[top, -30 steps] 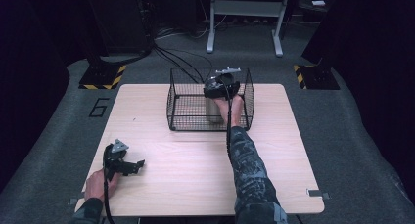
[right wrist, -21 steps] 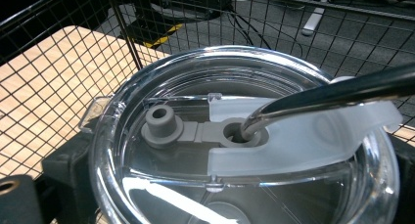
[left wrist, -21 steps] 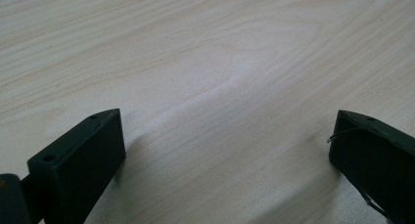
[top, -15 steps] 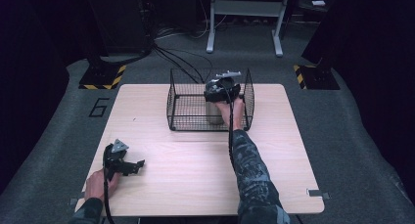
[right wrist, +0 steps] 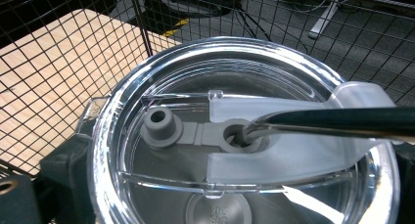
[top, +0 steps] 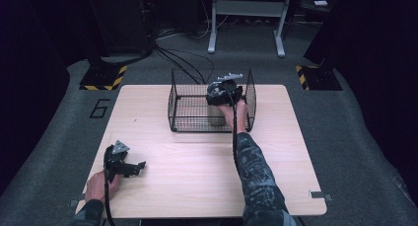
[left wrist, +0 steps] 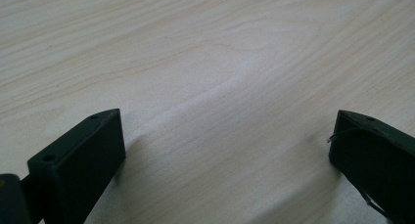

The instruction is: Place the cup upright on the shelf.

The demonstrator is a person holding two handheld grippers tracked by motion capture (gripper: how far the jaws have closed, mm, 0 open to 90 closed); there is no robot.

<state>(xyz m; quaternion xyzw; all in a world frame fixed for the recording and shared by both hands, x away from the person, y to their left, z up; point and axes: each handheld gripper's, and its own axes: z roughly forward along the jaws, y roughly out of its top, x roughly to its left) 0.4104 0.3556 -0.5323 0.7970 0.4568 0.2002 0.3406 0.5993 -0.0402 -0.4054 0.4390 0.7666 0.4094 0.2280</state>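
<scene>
In the high view the right tool is down inside the wire basket at the far middle of the worktop, on top of a steel tumbler standing in the basket's right half; lifting it out at a slant could, I judge, catch the cup or the tool on the basket's rim or right wall and drag the basket along. The hand covers the cup's upper part here, so the grip itself is hard to read. The left tool lies near the front left corner, well apart from the basket. In the left gripper view its jaws stand wide apart over bare worktop, holding nothing. In the right gripper view the tumbler's clear lid sits close under the camera with a metal straw through its grey stopper hole; the jaws appear pressed against the cup on both sides, though their tips are hidden below the lid, so a shallow hold could slip, and a tilt might shift the straw
</scene>
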